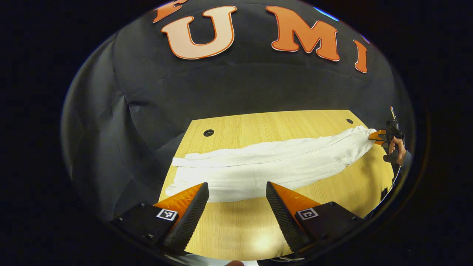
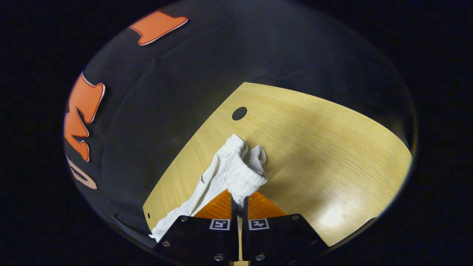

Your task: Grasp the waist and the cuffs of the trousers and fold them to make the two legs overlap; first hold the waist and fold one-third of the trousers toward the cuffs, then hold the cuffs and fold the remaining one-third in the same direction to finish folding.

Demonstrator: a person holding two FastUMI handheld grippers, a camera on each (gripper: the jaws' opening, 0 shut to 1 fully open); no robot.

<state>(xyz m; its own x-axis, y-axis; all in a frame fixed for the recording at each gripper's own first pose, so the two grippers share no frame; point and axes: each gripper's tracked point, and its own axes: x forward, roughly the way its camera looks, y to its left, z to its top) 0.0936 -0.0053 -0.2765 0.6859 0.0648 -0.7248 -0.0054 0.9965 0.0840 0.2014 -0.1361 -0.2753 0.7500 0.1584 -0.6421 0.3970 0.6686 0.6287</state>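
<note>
Presently one pair of white trousers (image 1: 266, 166) is stretched across the wooden table (image 1: 332, 192); its waist is clamped by the right gripper (image 2: 238, 197) near a corner hole (image 2: 239, 113), while the left gripper (image 1: 236, 201) is held apart above the near edge.

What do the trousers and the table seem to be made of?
The white trousers look like soft woven cloth, perhaps cotton: matte, creased, with a gathered waist. The table looks like light wood or wood-look laminate: fine straight grain, with a slight sheen where the light reflects.
</note>
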